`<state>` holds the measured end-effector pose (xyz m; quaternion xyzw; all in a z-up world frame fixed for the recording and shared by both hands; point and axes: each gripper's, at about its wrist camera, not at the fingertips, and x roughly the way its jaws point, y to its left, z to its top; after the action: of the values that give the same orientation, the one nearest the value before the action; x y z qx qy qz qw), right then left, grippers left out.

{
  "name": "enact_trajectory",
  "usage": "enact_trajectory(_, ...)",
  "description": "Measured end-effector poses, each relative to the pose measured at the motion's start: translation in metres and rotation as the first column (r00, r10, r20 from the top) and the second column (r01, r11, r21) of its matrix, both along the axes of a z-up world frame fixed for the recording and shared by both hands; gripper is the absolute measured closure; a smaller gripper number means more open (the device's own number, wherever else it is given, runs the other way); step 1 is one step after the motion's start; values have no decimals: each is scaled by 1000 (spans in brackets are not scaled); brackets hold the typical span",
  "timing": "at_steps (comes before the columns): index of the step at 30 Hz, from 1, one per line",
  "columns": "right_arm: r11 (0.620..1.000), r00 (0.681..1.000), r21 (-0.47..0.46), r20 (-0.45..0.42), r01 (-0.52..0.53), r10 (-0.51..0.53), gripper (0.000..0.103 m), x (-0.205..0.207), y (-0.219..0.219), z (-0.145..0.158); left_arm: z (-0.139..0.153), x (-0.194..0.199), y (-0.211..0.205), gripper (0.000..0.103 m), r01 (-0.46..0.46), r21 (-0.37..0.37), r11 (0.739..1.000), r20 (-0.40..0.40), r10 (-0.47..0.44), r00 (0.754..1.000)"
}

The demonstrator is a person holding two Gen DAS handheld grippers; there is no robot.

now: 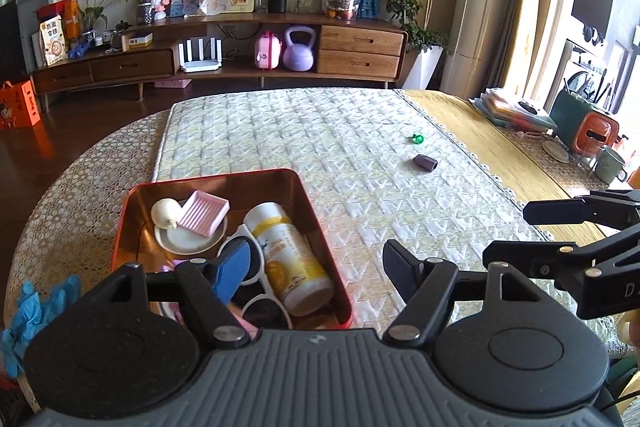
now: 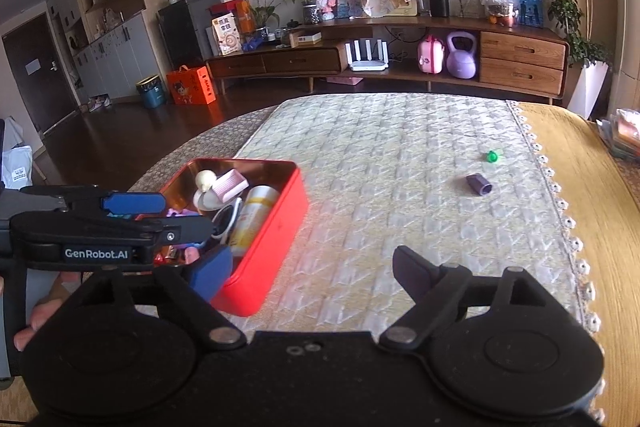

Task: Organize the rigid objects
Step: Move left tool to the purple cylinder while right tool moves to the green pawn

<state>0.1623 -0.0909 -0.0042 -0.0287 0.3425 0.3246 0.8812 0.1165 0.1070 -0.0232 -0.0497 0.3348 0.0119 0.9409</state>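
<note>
Nearest me, the left gripper (image 1: pixel 316 269) is hovering over the near end of the red tin (image 1: pixel 320 211), jaws standing wide with nothing between them. The right gripper (image 2: pixel 312 271) is hanging just beside the tin over the quilted mat (image 2: pixel 380 155), jaws spread wide and empty too. Inside the tin, a yellow-labelled bottle (image 1: pixel 290 259), sunglasses (image 1: pixel 250 291), a pink ridged tray (image 1: pixel 203 213) and a cream toy (image 1: pixel 166 213) on a small plate are lying piled together. Farther out, a purple cap (image 2: pixel 479 184) and a green pin (image 2: pixel 492 156) are sitting well apart from the tin. Both look small and rollable; I would guess a hurried pinch could flick either one off toward the table edge.
</note>
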Motion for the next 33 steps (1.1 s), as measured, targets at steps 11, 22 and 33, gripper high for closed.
enact_trajectory(11,993,995,-64,-16,100,-101,0,55,-56,-3,-1,62,-46,19,26,-19,999,-34,-27,999)
enact_trajectory(22,982,988,-131,-46,140,-147,0,141,-100,-7,-8,142,-102,19,153,52,987,-51,-150,987)
enact_trajectory(33,982,992,-171,-84,82,-98,0,233,-88,-18,-38,218,-140,19,235,46,971,-65,-232,971)
